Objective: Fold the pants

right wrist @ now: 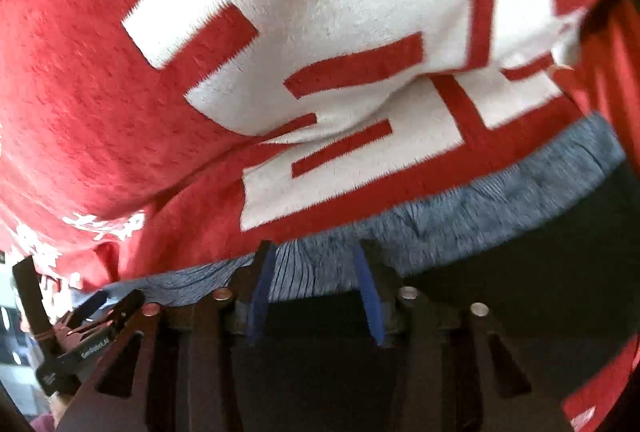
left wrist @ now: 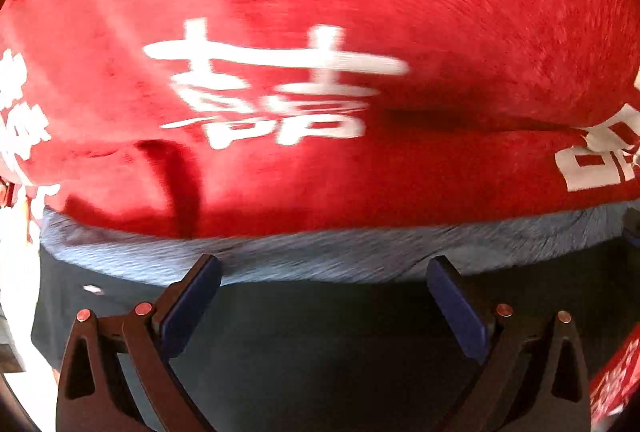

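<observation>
Dark navy pants (left wrist: 320, 332) with a blue-grey ribbed waistband (left wrist: 320, 252) lie on a red blanket with white characters (left wrist: 320, 12). My left gripper (left wrist: 324, 268) is open, its fingers spread wide at the waistband edge, nothing between them. In the right wrist view the same waistband (right wrist: 460, 216) runs across the middle and the dark pants cloth (right wrist: 520, 312) lies below it. My right gripper (right wrist: 314, 256) is partly open, its fingers standing either side of a stretch of waistband without pinching it. The left gripper also shows at the lower left of the right wrist view (right wrist: 104, 308).
The red blanket (right wrist: 100, 92) with large white lettering covers the whole surface behind the pants. A strip of bright floor or room (left wrist: 16, 292) shows past the blanket's left edge. A further bit of red blanket (left wrist: 616, 384) shows at lower right.
</observation>
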Available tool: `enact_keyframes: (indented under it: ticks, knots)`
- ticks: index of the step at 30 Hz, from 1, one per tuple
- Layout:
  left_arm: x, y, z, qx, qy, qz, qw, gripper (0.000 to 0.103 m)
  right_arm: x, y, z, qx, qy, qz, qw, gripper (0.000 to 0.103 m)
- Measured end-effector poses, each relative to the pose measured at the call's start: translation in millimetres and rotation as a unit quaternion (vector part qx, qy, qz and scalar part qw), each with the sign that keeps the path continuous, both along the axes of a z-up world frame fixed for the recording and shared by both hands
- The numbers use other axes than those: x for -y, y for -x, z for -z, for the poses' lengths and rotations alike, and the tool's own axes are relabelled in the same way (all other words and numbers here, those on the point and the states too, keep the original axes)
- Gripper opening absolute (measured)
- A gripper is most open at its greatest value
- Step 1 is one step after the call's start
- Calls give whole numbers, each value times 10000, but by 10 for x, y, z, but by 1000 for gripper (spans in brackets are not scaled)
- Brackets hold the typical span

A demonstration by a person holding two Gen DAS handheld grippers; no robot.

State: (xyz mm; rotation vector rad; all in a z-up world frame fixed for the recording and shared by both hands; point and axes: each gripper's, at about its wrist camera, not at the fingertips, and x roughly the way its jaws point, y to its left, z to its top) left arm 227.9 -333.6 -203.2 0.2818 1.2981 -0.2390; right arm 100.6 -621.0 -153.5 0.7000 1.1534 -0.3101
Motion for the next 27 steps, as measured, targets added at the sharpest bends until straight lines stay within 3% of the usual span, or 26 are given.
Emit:
enact_keyframes:
  ticks: [3, 5, 9, 12, 16, 22, 27]
  knots:
    - [-455, 69, -134, 108, -185, 81, 9997, 103, -264, 139, -175, 284, -530, -190, 9980, 52]
    - [-886, 57, -149, 140, -340, 71, 9993, 103, -558, 264, -227, 548, -1219, -317, 9905, 55]
    - [-1688, 88, -73, 68, -785, -136, 9968, 103, -1416, 424, -104, 769, -2515, -781, 9616, 56]
    - [-2305, 86, 85, -154, -883, -517, 9946, 103, -1895, 509, 41, 710, -2985, -1037, 9461, 56]
    - [-2701, 114, 225, -331, -429, -553, 9970, 103, -2276, 559, 398, 423, -3291, -997, 9381, 56]
    - [-2829, 43, 349, -302, -175, -283, 9990, 103, -2540, 514, 541, 147, -3300, -1098, 9375, 56]
    - [-2885, -54, 356, -200, -24, -75, 9998, 103, -2449, 463, 562, 419, -3369, -768, 9375, 56]
